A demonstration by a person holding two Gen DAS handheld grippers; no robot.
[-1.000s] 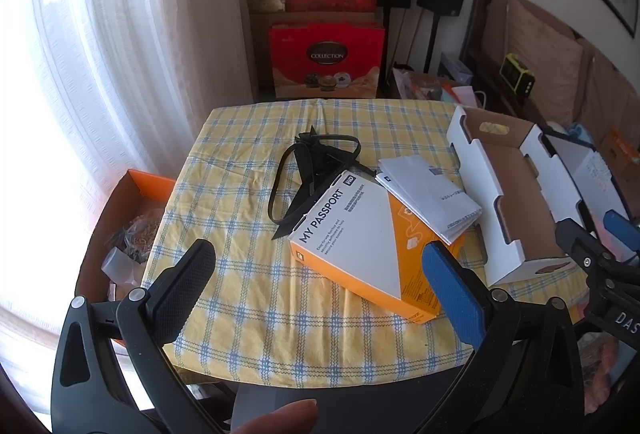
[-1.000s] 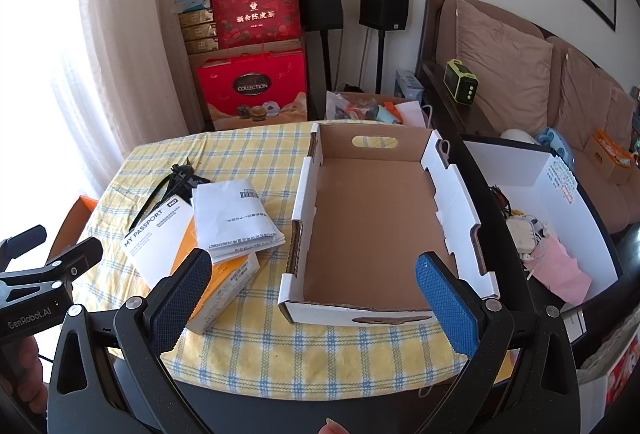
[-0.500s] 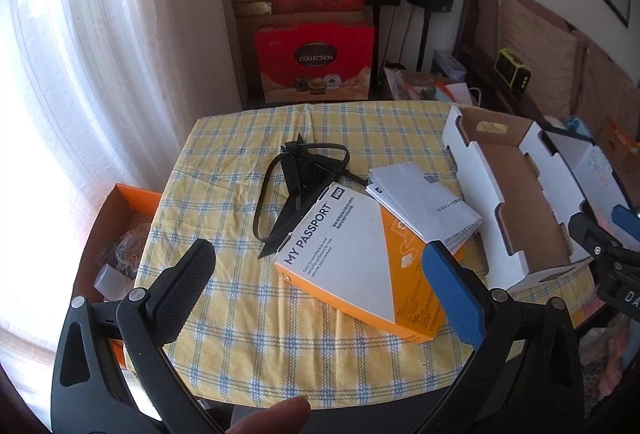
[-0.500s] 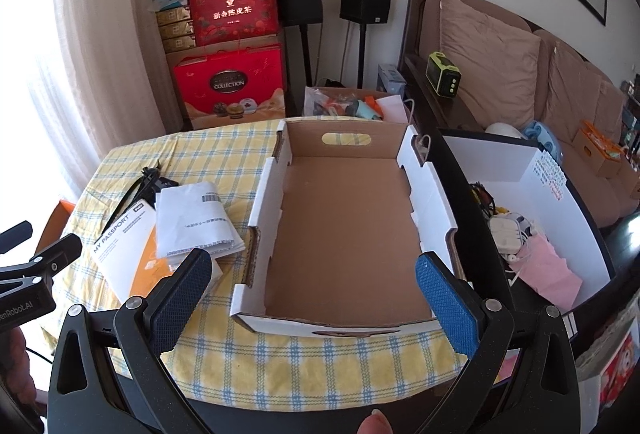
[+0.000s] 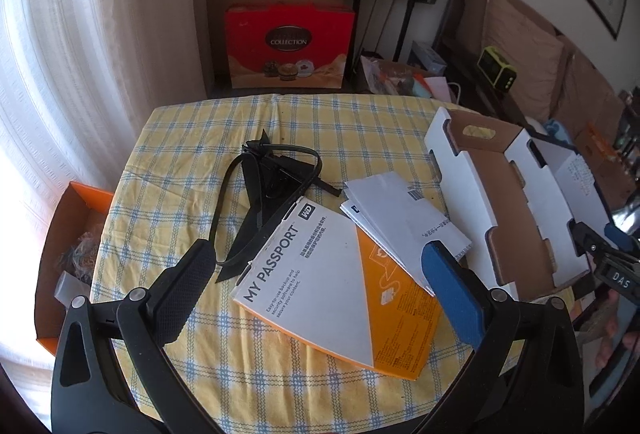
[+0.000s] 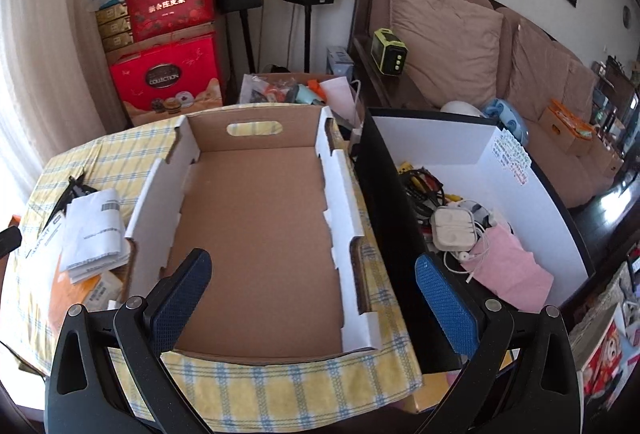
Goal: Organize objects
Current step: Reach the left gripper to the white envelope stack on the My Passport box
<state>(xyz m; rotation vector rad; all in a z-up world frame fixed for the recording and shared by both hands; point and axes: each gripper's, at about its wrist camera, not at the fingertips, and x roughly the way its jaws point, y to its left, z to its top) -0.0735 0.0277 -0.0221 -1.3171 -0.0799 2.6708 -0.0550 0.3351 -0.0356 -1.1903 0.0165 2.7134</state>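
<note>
A white and orange "MY PASSPORT" box point(image 5: 332, 286) lies on the yellow checked tablecloth point(image 5: 192, 137). White folded papers point(image 5: 404, 218) rest on its right corner, and black straps point(image 5: 272, 185) lie behind it. My left gripper point(image 5: 320, 274) hovers open just above the box's near end, nothing between its fingers. To the right stands an empty cardboard tray point(image 6: 256, 234) with white outer walls. My right gripper point(image 6: 312, 286) hangs open over the tray's near right part, holding nothing. The papers point(image 6: 96, 230) show at the left of the right wrist view.
A black-sided bin point(image 6: 500, 169) with cables, earphones and a pink pouch stands right of the tray. An orange box point(image 5: 60, 234) sits on the floor at the table's left. Red gift boxes point(image 5: 288, 45), speakers and a sofa point(image 6: 460, 41) stand behind.
Both grippers have moved forward and lower over the table. The left one has closed in on the MY PASSPORT box; the right one has shifted right over the tray. Nothing was taken hold of.
</note>
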